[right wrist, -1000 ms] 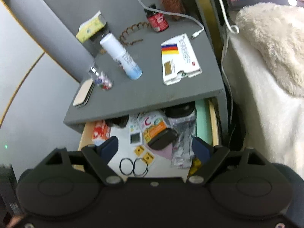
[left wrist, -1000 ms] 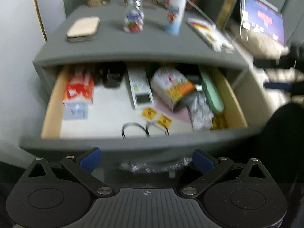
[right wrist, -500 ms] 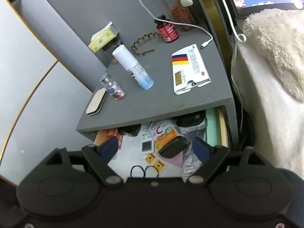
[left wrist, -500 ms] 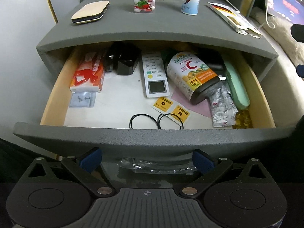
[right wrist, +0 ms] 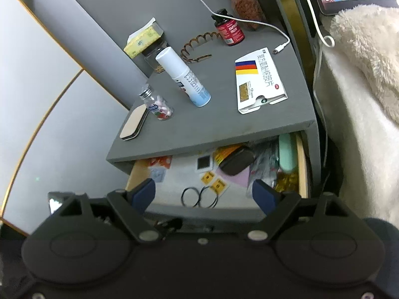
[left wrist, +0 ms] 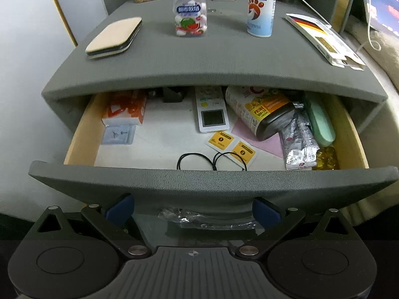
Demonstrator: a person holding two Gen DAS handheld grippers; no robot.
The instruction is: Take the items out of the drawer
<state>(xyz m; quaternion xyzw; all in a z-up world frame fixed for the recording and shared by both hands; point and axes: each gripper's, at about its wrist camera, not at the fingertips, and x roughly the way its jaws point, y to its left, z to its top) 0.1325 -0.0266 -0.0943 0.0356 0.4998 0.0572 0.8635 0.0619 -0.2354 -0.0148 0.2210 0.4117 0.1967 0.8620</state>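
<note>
the left wrist view looks straight into the open wooden drawer with a grey front; the right wrist view sees it from higher and to the side, half hidden under the grey nightstand surface, and alone shows a small dark red-labelled pill bottle, a white charging cable and a cream fleece blanket on the bed.

in the drawer lie a white remote control with a small screen, a brown vitamin bottle with an orange and white label on its side, an orange and white packet, two yellow sachets, two black hair ties, silver foil sachets, a mint green case and amber capsules in the right front corner.

the left tool hangs released, blue pads wide apart and empty, just before the drawer front; the items lie beyond and above it. the right tool is likewise spread and empty, over the drawer's front edge, the hair ties between its tips in view.
</note>
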